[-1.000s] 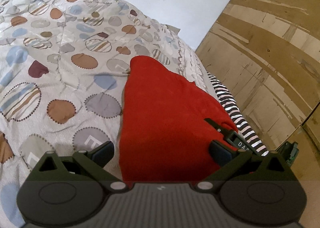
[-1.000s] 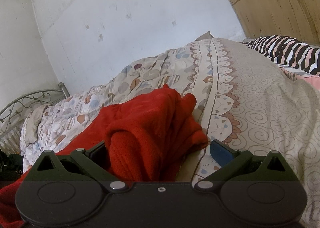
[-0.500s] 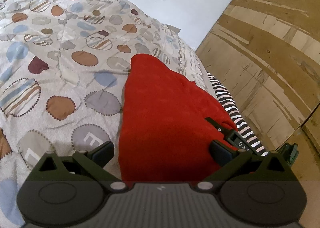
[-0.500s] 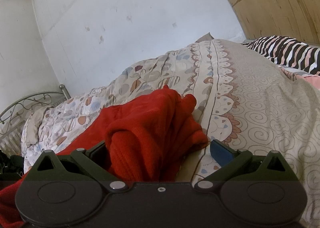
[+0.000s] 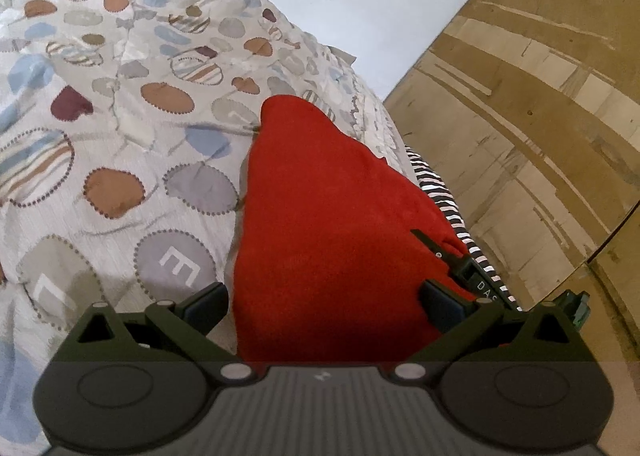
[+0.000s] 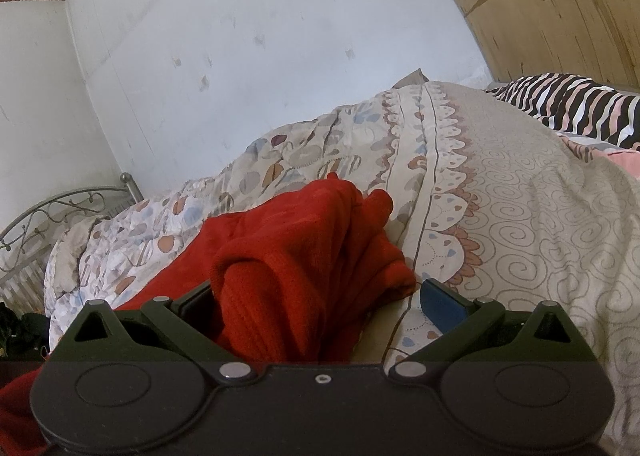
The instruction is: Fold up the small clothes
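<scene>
Red garment (image 5: 336, 223) on bed, both grippers spread wide
Left gripper (image 5: 324, 304) straddles flat cloth; right gripper (image 6: 320, 296) around bunched fold; patterned quilt (image 5: 120, 135) underneath

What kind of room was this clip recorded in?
Most likely a bedroom: a patterned quilt covers a bed with a metal bedstead, and a striped pillow lies by the wall. The red garment lies on the quilt.
</scene>
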